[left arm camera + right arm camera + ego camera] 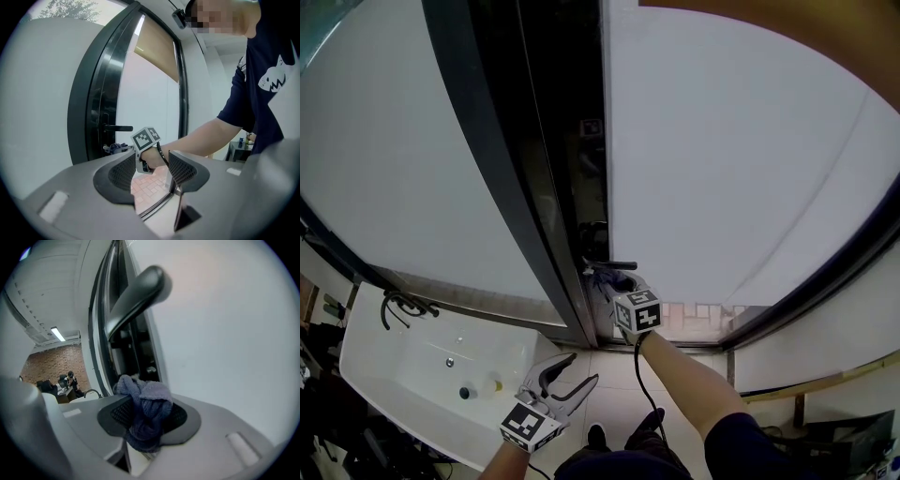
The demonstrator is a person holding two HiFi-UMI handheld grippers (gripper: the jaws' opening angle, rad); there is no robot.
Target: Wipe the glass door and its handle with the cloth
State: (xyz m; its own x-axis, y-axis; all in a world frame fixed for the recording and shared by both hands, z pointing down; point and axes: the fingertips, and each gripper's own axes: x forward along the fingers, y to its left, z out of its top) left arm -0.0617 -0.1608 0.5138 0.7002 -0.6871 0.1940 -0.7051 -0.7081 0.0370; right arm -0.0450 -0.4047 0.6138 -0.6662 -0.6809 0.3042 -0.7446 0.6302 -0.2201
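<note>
The frosted glass door stands in a black frame, its black lever handle at the door's left edge. In the right gripper view the handle looms just above the jaws. My right gripper is shut on a bunched blue-grey cloth, held right under the handle; from the head view the cloth sits just below the lever. My left gripper hangs lower, near the floor, open with nothing between its jaws. In the left gripper view the right gripper and handle show ahead.
A white washbasin with a dark tap stands to the lower left. A second frosted pane fills the left side. The tiled floor lies under my arms; dark furniture is at the lower right.
</note>
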